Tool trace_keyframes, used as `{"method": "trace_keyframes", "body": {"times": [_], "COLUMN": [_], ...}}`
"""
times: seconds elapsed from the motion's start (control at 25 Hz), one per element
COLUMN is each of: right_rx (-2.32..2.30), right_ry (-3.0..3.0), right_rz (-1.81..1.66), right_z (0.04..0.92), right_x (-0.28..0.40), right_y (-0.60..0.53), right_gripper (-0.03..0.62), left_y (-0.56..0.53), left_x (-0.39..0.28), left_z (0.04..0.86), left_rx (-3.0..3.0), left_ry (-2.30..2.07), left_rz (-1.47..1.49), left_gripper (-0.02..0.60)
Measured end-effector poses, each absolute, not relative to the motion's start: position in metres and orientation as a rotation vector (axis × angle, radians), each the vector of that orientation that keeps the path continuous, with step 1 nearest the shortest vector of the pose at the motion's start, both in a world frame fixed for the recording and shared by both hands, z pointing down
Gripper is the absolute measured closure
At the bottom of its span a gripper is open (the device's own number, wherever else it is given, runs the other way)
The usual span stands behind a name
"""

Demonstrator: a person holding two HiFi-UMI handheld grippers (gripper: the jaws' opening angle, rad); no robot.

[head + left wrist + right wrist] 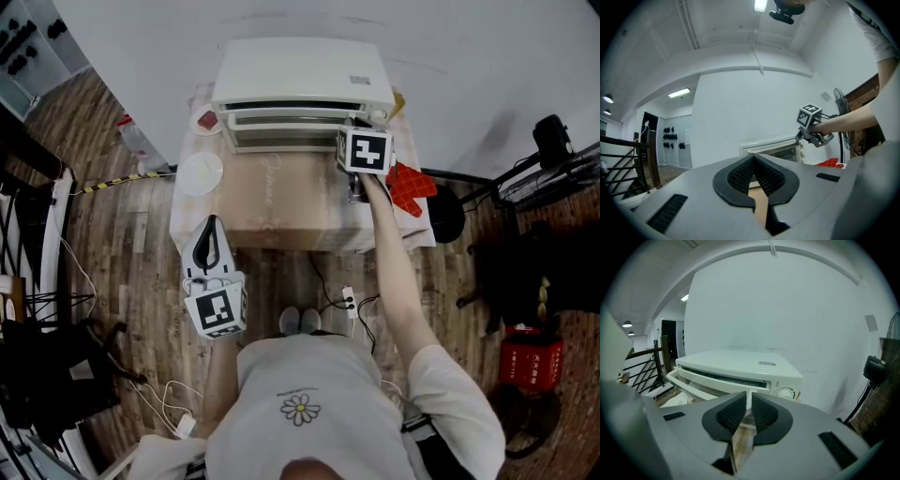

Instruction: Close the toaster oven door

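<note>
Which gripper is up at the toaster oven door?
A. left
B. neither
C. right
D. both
C: the right gripper is at the right end of the toaster oven door, while the left gripper hangs back by the table's near edge.

Left tongs (753,158) closed, right tongs (746,397) outstretched, clamped

White short-sleeve tee (319,375) w/ daisy print (300,409), pale shoes (302,321); grey left claw (753,156) & right claw (749,394), black ribbed pads (740,176).

We've got a white wall (469,56), wood-plank floor (122,244), lit ceiling strip lights (678,93), dark stair railing (640,164) on our left.
</note>
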State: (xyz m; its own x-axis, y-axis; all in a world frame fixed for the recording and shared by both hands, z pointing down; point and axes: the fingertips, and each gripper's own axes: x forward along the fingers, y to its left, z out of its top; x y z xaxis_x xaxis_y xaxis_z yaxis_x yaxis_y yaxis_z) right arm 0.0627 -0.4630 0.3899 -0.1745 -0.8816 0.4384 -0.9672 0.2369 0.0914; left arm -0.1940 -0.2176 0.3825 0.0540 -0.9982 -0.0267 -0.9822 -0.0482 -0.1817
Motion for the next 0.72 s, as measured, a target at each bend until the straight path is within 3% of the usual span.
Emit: {"method": "trace_keyframes", "body": {"times": [0.72], "right_rx": [1.698], "right_ry": [-2.141], "right_rz": [0.314], "right_z": [0.384], "right_x": [0.061], "right_y": [-0.485], "right_gripper": [0.559], "left_y": [-0.232], "left_x": [-0.198], "left_z": [0.387], "left_rx": [-2.179], "left_ry": [2.076], "left_rz": [-0.146], "left_gripper": [0.566]}}
